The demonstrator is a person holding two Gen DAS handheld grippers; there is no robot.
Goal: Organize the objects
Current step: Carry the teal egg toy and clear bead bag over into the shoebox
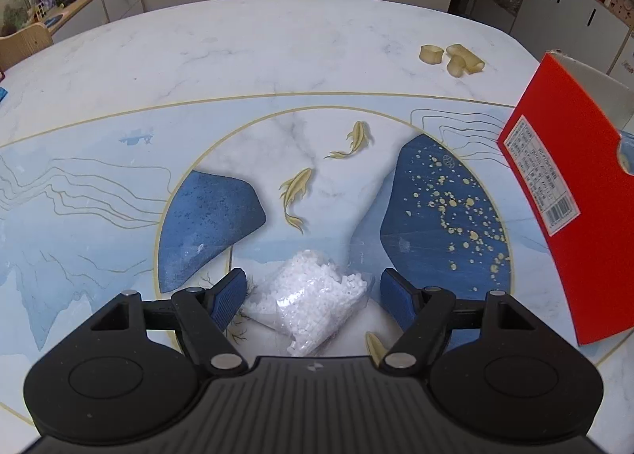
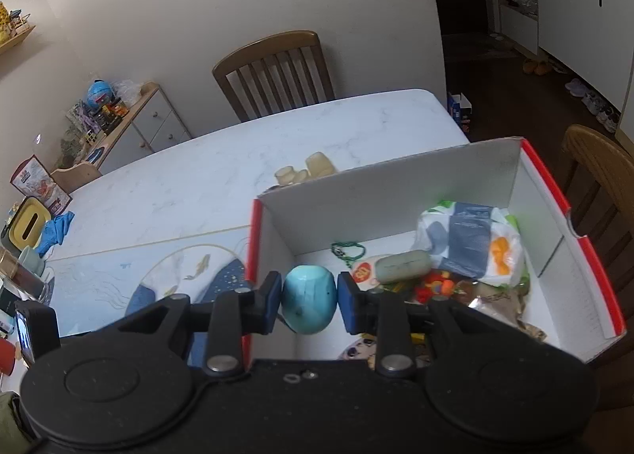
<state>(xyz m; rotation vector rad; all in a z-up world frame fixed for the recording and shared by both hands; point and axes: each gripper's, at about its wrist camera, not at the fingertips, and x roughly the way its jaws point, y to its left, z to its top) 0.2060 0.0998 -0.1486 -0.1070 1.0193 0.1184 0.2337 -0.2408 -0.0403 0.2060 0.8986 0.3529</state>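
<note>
Between the left gripper's [image 1: 313, 291] spread jaws lay 1 clear bag of white beads [image 1: 313, 305] on the table [image 1: 277, 58], pads clear of it. Right gripper [image 2: 309, 301] was clamped on a turquoise egg-shaped object [image 2: 309, 305] above the red box's [image 2: 396, 184] near-left corner (other items sat ahead and right).

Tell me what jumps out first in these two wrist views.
The right claw is shut on a turquoise egg-shaped object, held over the near corner of the red box, which already holds assorted items. The left claw is open, straddling a clear bag of white beads on the fish-patterned table. Three yellowish pieces sit at the table's far side.
</note>
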